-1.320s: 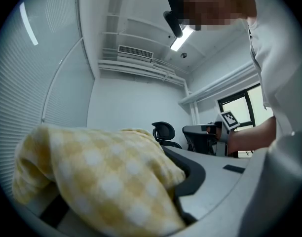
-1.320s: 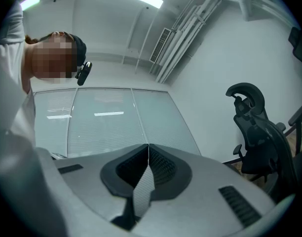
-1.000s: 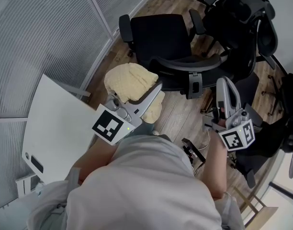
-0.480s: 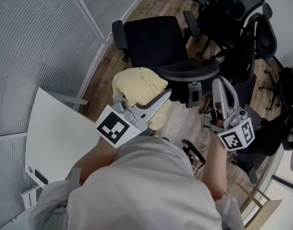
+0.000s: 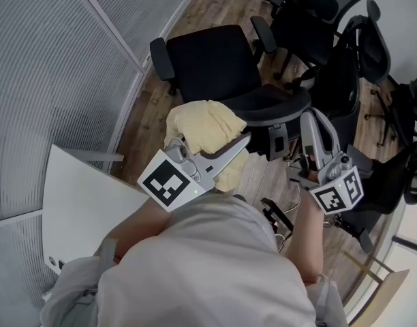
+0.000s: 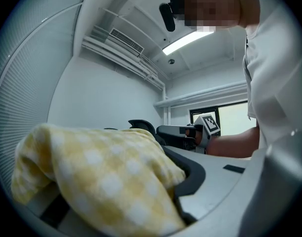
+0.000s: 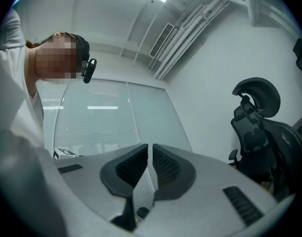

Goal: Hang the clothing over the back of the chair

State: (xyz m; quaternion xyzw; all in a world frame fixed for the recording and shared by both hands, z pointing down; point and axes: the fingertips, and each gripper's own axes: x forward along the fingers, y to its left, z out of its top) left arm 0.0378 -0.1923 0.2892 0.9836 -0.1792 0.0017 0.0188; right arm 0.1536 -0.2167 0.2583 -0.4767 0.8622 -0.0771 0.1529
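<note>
A pale yellow checked cloth (image 5: 203, 125) hangs bunched from my left gripper (image 5: 240, 143), whose jaws are shut on it. In the left gripper view the cloth (image 6: 99, 179) fills the gap and hides the lower jaw. The black office chair (image 5: 212, 58) stands just beyond, and its curved backrest (image 5: 273, 104) lies right of the cloth, close to the left jaw tips. My right gripper (image 5: 309, 119) is held to the right of the backrest. Its jaws (image 7: 150, 153) are shut with nothing between them.
More black office chairs (image 5: 317, 16) crowd the upper right. A white table (image 5: 86, 206) lies at lower left, beside a glass partition with blinds (image 5: 58, 67). A light wooden frame (image 5: 372, 295) shows at bottom right. The floor is wood planks.
My left gripper has swung to the right with the cloth, nearer the chair's backrest. The right gripper has kept its pose and shifted slightly. The white table has slid toward the lower left of the view.
</note>
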